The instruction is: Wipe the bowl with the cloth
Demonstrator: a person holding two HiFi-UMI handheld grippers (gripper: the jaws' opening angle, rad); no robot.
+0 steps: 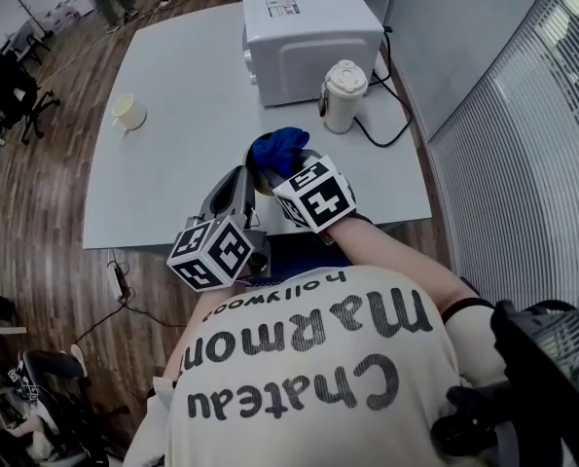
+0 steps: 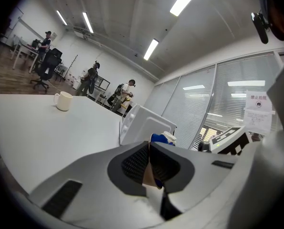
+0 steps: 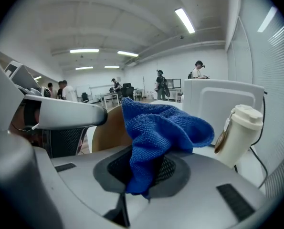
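A tan bowl (image 3: 110, 130) is held up over the near edge of the white table (image 1: 172, 173), close to the person's chest. My left gripper (image 2: 149, 149) is shut on its rim; a tan sliver of the bowl (image 2: 148, 174) shows between the pads. One left-gripper finger (image 3: 65, 112) lies across the bowl's left side in the right gripper view. My right gripper (image 3: 142, 168) is shut on a bunched blue cloth (image 3: 163, 128). In the head view the cloth (image 1: 279, 148) sits at the bowl (image 1: 261, 183), between the two grippers; most of the bowl is hidden.
A white microwave (image 1: 304, 32) stands at the table's far side, with a lidded paper cup (image 1: 344, 95) and a black cable (image 1: 388, 132) beside it. A white mug (image 1: 128, 112) sits far left. Window blinds run along the right. People and office chairs are far off.
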